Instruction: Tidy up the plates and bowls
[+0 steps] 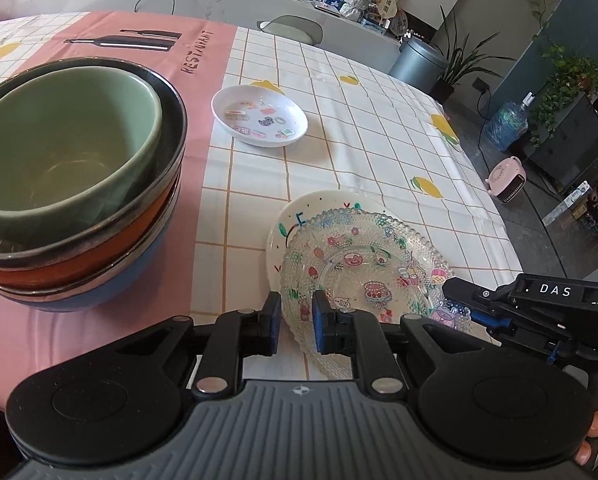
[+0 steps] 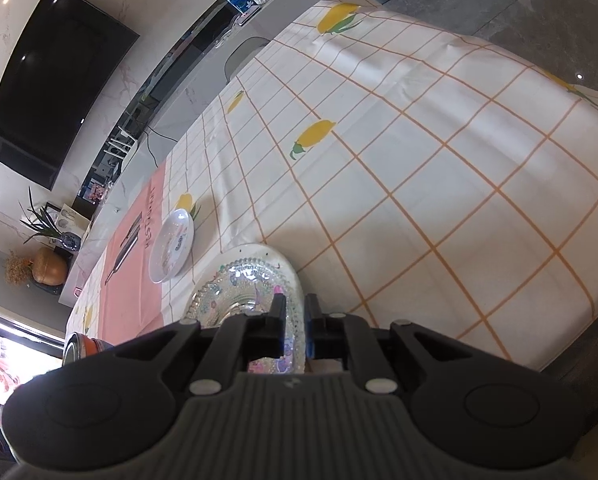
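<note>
A clear beaded glass plate (image 1: pixel 363 276) with cartoon stickers lies on a white plate (image 1: pixel 319 208) near the table's front edge. My right gripper (image 2: pixel 295 330) is shut on the glass plate's (image 2: pixel 235 292) right rim; it also shows in the left wrist view (image 1: pixel 455 304). My left gripper (image 1: pixel 295 322) straddles the glass plate's near rim, its jaws a little apart and not pressing it. A stack of bowls (image 1: pixel 75 184) stands at the left, green bowl (image 1: pixel 63 148) on top. A small white sticker dish (image 1: pixel 259 116) sits farther back.
The table has a checked cloth (image 1: pixel 359 148) with a pink panel (image 1: pixel 203 80). Its right edge drops to the floor, where a pink heater (image 1: pixel 507 180) and water bottle (image 1: pixel 505 124) stand. A chair back (image 1: pixel 291 28) is behind the table.
</note>
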`<state>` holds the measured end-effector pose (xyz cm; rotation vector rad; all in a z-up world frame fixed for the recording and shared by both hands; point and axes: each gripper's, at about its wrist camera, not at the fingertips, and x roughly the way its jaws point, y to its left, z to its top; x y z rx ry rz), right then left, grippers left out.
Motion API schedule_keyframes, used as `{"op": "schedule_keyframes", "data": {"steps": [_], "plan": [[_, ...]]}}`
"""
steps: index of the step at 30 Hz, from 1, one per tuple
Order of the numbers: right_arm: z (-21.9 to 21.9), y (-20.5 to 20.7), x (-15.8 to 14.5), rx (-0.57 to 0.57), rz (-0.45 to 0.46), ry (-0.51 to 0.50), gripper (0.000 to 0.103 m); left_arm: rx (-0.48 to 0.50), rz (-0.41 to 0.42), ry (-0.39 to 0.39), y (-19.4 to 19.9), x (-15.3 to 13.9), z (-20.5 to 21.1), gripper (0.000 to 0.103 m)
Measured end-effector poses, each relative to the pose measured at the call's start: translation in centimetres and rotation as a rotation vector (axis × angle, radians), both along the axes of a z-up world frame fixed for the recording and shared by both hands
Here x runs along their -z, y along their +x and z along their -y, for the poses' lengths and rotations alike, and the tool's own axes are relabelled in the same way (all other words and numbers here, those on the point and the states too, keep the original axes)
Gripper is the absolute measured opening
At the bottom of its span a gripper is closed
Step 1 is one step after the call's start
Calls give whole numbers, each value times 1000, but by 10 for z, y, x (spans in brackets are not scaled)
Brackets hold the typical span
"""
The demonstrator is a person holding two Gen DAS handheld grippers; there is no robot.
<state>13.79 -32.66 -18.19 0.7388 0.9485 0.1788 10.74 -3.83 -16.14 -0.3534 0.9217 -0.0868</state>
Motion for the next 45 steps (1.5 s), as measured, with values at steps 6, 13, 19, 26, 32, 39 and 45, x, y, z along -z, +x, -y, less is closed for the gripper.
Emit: {"op": "schedule_keyframes", "data": {"steps": [6,13,19,26,32,39,45], "plan": [[-8,-2,-6,-7,16,-60,12,5,40,37,-5,-6,2,26],[-14,-9,-14,15,-1,-118,45,10,74,74,-14,-5,2,44],[-16,-28,-21,41,-33,-139,44,0,79,-49,-19,4,-13,46],[-18,-36,-18,42,-58,-125,23,-11,67,-84,-17,8,-18,46],[-23,-24,-17,17,-78,-132,6,0,39,-65,-12,8,-16,21],[-32,-7,-21,-6,-59,-162,5,-15,31,-64,-7,7,-17,18],[-35,7,-21,-23,-36,-244,4,-28,28,-57,-6,5,-17,18]]}}
